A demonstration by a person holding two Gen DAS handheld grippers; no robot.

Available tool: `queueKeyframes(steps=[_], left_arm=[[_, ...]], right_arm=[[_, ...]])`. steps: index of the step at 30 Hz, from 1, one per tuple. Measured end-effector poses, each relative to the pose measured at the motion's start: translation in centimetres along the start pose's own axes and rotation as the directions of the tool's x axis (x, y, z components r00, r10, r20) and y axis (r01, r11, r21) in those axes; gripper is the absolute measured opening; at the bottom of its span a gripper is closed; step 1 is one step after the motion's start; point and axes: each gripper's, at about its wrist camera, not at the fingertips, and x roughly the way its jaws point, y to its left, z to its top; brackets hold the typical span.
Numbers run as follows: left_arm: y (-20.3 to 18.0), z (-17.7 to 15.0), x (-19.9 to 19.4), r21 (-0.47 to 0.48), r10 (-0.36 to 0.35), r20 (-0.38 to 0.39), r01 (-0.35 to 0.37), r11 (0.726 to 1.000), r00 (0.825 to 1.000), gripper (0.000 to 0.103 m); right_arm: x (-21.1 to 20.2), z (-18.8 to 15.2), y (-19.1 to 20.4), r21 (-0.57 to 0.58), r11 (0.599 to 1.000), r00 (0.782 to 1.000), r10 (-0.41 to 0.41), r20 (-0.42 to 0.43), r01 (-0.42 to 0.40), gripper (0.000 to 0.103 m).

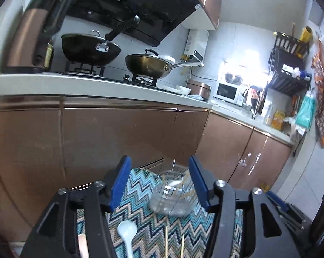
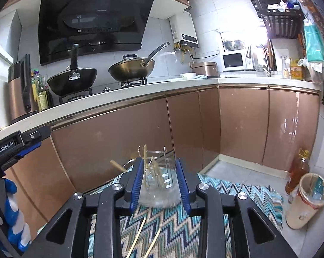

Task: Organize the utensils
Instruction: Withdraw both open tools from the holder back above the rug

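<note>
Chopsticks (image 2: pixel 155 169) stand in a clear glass holder (image 2: pixel 159 189) on the zigzag cloth (image 2: pixel 226 193), apparently untouched between both grippers' parted, empty jaws, so a knock from a blue pad (image 2: pixel 183 185) could tip the light holder and scatter them.

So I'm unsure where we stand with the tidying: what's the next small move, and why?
Probably lower the left gripper to the white spoon: it lies loose on the zigzag cloth, while the glass holder already has utensils, and both grippers look empty.
</note>
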Motion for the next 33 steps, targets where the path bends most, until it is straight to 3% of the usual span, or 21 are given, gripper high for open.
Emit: queueKeyframes(steps=[7,14,33], left_arm=[[-0.2,-0.8,-6.7,0.047,0.050,0.051,-0.052,0.997,0.997,0.066],[-0.3,-1.1,-11.9,0.083,0.070,0.103,-0.079,0.993,0.992,0.072],[-0.2,-1.1,-17.5,0.122,0.066,0.139,-0.083,0.989,0.988,0.074]], right_arm=[[-5.8,-1.0,1.3,0.013,1.000,1.000,-0.013,0.006,0.013,0.039],[-10.0,-1.8,3.0,0.000,1.000,0.999,-0.031,0.030,0.031,0.058],[-16.5,-2.0,5.6,-0.039,0.998,0.994,-0.050,0.099,0.054,0.062]])
